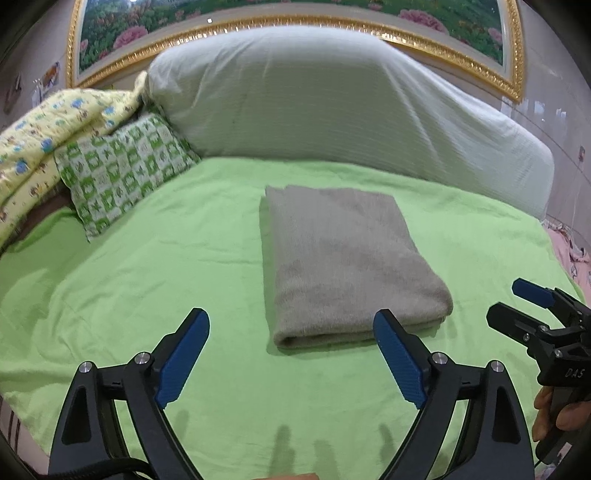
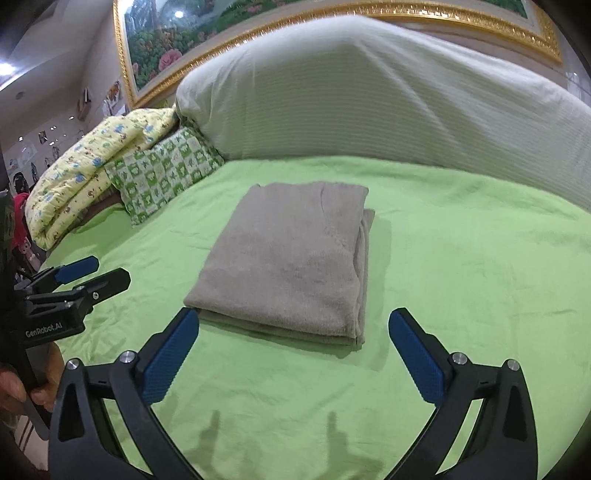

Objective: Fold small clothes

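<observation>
My left gripper (image 1: 291, 350) stands with its jaws spread wide and nothing between the blue pads (image 1: 183, 356); it hangs above the green sheet (image 1: 147, 277), just short of the near fold of the grey garment (image 1: 343, 258). My right gripper (image 2: 293, 350) is likewise spread wide and empty, its left pad close to the garment's near corner but, as far as I can tell, clear of it. No pad presses on cloth in either view.

The grey garment lies folded into a neat rectangle, flat on the green sheet at about the middle of the bed. Its rolled fold faces me in the left wrist view. In the right wrist view, stacked layer edges show along its right side and near edge.

Each gripper appears at the edge of the other's view, off to the side of the garment. Part of my right hand (image 1: 554, 413) shows on its handle.

Behind the garment a large white pillow (image 1: 332, 103) lies across the head of the bed. To its left sit a green-and-white checked cushion (image 1: 122, 166) and a yellow printed quilt (image 1: 44, 140), the cushion leaning against the quilt. A gold-framed flower picture (image 1: 258, 14) hangs on the wall above.
</observation>
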Motion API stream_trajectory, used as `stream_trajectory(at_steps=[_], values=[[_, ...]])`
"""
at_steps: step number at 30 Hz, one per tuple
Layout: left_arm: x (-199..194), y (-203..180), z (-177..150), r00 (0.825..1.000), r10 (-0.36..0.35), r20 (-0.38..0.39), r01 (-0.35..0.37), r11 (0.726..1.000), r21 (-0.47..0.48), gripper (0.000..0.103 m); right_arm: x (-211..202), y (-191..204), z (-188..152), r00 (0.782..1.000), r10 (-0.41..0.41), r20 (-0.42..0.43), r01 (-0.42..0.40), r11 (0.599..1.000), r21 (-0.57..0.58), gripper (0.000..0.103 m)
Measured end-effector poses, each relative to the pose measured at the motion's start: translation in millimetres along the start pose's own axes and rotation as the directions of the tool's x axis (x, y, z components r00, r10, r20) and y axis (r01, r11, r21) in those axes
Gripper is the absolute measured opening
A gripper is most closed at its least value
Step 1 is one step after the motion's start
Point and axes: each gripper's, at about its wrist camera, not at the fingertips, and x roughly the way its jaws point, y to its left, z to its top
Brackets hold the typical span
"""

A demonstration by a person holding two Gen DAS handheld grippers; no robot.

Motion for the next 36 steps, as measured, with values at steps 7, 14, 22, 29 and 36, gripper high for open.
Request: stream_trajectory(at_steps=[7,14,22,29,36], values=[[36,-5,-20,0.996,0.043,-0.076,-0.041,0.999,0.019,0.092,28,2,-12,0.999,-0.008,-0.053,0.007,1.0,-0.005,0.102],[43,-9,-28,0.995,0.08,-0.052,-0.078,0.997,0.026,0.092,48,1,-23,0.997,-0.007,-0.077,0.007,1.0,-0.003,0.102],[51,-9,-32,0.995,0.082,-0.058,-0.08,0.996,0.031,0.092,62,-6,-31,0.997,-0.011,-0.073,0.012,1.0,0.017,0.102],[56,-6,-33,0.994,0.078,-0.074,-0.076,0.997,0.03,0.092,65,-6,-32,0.997,-0.013,-0.07,0.014,1.0,0.015,0.102],[59,-3,-31,0.993,0.067,-0.094,-0.066,0.998,0.014,0.092,66,-5,-33,0.997,-0.009,-0.074,0.01,1.0,0.015,0.102]])
